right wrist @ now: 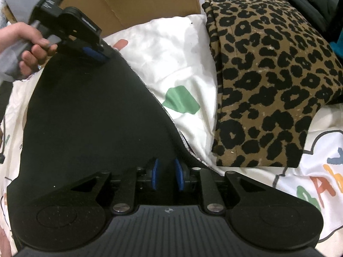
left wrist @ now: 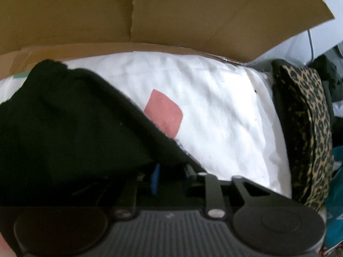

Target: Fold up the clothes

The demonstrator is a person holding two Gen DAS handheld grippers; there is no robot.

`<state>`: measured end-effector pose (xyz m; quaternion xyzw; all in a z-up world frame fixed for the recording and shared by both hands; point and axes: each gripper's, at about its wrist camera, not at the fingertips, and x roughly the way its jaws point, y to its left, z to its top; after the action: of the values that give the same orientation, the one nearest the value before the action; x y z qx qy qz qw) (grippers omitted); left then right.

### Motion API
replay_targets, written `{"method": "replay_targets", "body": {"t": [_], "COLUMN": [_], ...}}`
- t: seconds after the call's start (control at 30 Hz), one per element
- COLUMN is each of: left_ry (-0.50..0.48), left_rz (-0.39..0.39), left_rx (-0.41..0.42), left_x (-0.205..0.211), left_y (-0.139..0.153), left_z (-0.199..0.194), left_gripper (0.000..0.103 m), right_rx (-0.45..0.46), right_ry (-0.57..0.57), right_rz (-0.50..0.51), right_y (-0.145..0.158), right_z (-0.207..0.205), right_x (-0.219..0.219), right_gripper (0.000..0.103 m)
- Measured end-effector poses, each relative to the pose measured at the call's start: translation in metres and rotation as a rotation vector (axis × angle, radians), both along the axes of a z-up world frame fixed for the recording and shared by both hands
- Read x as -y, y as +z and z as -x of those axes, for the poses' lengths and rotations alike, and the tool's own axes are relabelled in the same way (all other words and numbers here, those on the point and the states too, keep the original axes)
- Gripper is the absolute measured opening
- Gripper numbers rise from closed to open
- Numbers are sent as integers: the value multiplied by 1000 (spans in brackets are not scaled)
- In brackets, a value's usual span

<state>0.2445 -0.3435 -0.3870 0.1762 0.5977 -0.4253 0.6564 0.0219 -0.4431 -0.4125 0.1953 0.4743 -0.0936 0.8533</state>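
Black garment (right wrist: pixel 90 115) lay on the white printed sheet (right wrist: pixel 175 60), left of the folded leopard-print garment (right wrist: pixel 268 75). Right gripper (right wrist: pixel 167 176) pinched its near edge; left gripper (right wrist: pixel 96 52) pinched its far corner.

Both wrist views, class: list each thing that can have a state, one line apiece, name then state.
black garment: held up between both grippers, stretched over the bedding, not yet folded.
left hand-held gripper: shut on the garment's far edge.
right hand-held gripper: pads close together on the garment's near edge.
leopard-print garment: folded, lying on the bedding.
cardboard box: flaps open.
white printed bedding: spread out, wrinkled.
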Motion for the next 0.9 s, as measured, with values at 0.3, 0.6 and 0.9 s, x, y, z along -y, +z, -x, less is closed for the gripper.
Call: {"method": "replay_targets", "body": {"t": [0.3, 0.6, 0.9], "left_ry": [22, 74, -4], "left_rz": [-83, -7, 12], "left_rx": [120, 195, 239], "left_x": [-27, -55, -69], "left_y": [44, 118, 134], "left_z": [24, 30, 6], "left_gripper": [77, 95, 95], "right_rx": [49, 171, 180], "right_ry": [-82, 27, 47], "right_rz": [-87, -50, -8], "right_y": [13, 60, 61], "right_z": [4, 12, 12], "right_x": [11, -2, -10], "right_gripper": [47, 69, 70]}}
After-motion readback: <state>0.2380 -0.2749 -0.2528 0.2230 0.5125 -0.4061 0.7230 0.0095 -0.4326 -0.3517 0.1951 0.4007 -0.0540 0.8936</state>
